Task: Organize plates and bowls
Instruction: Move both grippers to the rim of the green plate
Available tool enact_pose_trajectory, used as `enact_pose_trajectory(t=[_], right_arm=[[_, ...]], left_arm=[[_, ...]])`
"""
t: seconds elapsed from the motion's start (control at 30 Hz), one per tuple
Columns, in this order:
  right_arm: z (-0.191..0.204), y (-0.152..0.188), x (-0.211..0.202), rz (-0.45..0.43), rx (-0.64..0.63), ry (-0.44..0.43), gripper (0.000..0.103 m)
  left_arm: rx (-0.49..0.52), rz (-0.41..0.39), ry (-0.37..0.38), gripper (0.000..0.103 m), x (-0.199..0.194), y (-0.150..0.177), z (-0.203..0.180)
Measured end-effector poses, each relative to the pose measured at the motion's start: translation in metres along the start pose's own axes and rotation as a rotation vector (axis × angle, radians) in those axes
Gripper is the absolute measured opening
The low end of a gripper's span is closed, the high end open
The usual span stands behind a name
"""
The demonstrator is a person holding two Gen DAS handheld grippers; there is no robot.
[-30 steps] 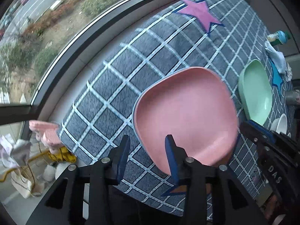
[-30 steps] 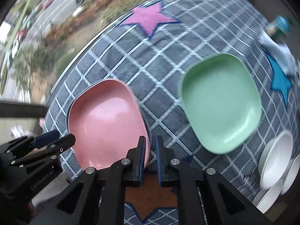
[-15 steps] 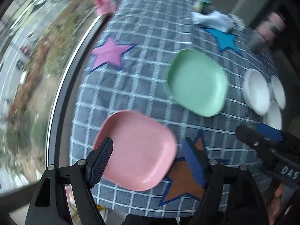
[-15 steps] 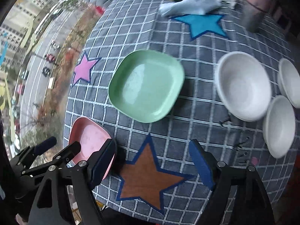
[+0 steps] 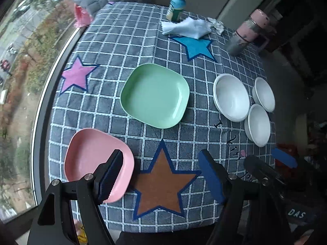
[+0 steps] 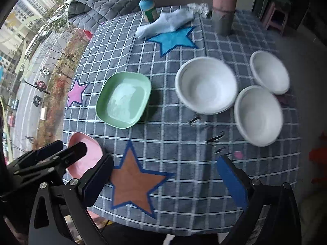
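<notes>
Both claws hang above the near edge of the bench, pointing steeply down at its grey checked cloth. The left claw stands wide with nothing between its pads; its jaws have just been opening. The right claw stands wider, also empty, its jaws likewise just opened further.

The pink plate lies flat on the cloth at the near left corner, close to the window side, partly hidden behind the left claw's left finger (no contact can be made out). The brown star patch sits just beside it, under both claws. The green plate lies near mid-bench, apart from the pink one.

Three white bowls are grouped on the right, upright: the large bowl, the far small bowl and the near small bowl, set close together; whether their rims touch cannot be told.

At the far end: a bottle with a green cap, a white cloth over the blue star, and a pink-and-silver flask. A purple star marks the left side.
</notes>
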State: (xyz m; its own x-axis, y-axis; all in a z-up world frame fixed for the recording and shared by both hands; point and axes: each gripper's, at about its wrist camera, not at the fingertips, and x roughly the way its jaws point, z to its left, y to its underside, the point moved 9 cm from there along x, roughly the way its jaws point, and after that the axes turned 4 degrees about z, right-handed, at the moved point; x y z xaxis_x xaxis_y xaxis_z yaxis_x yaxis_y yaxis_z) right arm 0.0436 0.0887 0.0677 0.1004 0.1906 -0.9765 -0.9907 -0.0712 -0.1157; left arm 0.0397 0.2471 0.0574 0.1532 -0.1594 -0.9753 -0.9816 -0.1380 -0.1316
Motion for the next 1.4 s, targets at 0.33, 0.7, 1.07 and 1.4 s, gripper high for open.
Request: enact_pose_trajectory(t=[0.33,0.7,1.07,1.4], right_arm=[[-0.023,0.001,-0.036,-0.07,-0.056,-0.043,0.102],[-0.014,0.004,-0.044,-0.086,-0.117,-0.062,0.102],[-0.014,-0.032,0.0,-0.01,0.091,-0.06,0.101],[0.028,-0.048,0.057,0.05,0.134,-0.006,0.101]], left_arm=[[-0.017,-0.009,-0.097,0.079,-0.018,0.016,-0.029],[-0.056,-0.074,-0.136,0.079,-0.038,0.013,-0.022],[0.105,0.031,-0.16,0.08,-0.007,-0.056,0.025],[0.325,0.097,-0.208,0.085,0.051,-0.096,0.039]])
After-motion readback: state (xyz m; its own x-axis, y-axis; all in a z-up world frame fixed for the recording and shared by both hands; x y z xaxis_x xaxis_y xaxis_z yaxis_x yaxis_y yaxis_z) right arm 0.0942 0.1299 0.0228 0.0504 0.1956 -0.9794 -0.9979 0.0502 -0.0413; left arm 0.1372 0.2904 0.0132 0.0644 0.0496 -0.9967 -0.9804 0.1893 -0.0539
